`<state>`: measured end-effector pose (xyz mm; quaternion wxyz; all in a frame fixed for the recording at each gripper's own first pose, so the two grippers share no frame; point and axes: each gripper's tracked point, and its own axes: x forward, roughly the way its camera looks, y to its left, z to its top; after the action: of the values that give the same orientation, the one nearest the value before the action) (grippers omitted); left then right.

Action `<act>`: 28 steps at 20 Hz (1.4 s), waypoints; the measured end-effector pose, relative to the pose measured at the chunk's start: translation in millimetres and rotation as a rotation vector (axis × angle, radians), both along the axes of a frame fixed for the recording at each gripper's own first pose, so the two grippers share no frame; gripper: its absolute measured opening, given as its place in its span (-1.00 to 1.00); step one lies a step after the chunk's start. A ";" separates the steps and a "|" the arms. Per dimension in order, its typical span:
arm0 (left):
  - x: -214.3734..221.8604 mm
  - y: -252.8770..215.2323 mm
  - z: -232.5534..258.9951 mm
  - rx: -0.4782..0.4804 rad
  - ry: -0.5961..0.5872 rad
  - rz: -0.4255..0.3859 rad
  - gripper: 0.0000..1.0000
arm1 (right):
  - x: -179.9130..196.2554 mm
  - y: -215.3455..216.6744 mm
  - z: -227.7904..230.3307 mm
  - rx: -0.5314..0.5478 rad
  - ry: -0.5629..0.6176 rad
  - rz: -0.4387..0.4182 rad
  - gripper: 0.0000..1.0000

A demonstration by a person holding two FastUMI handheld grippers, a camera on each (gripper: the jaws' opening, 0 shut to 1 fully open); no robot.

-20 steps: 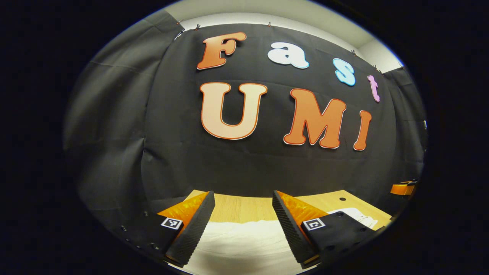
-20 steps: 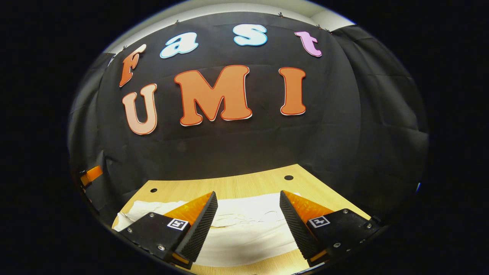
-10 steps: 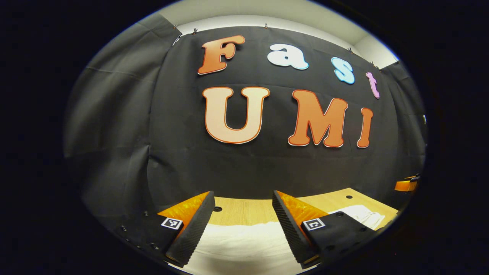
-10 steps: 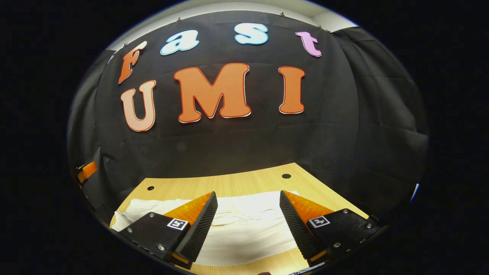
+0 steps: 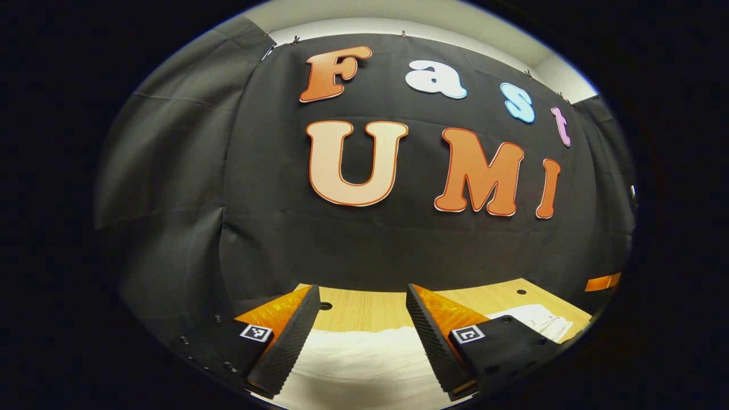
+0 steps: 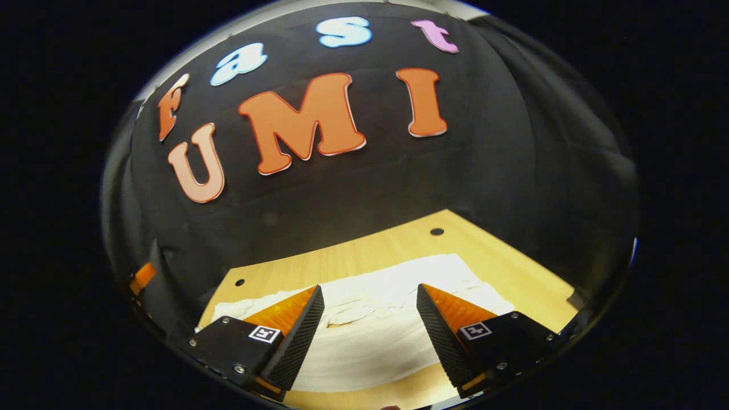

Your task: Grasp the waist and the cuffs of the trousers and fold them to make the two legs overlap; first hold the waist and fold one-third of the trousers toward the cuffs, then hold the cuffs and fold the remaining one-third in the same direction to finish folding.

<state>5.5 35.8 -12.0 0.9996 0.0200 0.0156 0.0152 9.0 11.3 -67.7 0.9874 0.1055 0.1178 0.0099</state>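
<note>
Trousers (image 6: 370, 336), pale and creased, lie flat on the wooden desk (image 6: 512, 267), filling the lower middle of the right gripper view and running off toward its lower left; in the left gripper view the same pale cloth (image 5: 359, 364) sits at the bottom centre between the fingers, with another part of it at the lower right. The right gripper (image 6: 370, 333) hangs above the cloth with its jaws wide apart and nothing between them, and the left gripper (image 5: 361, 336) likewise has its jaws spread wide and bare. By my reading, no fold has begun: this is the approach to the first grasp, each gripper lining up over one end of the garment. Which end is the waist and which the cuffs cannot be told from here. The next move calls for lowering both sets of jaws to the edge nearest them and pinching through the cloth layers, low enough to catch the fabric without scraping the desk.
</note>
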 end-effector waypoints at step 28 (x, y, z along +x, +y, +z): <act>10.8 38.9 -35.2 0.000 0.100 0.176 0.96 | 31.4 -158.3 -226.4 0.609 0.594 -0.414 0.97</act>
<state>16.3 74.6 -47.2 0.9923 0.0195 0.0671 0.1019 40.5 -147.0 -294.1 0.8163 0.4096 0.3635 -0.1839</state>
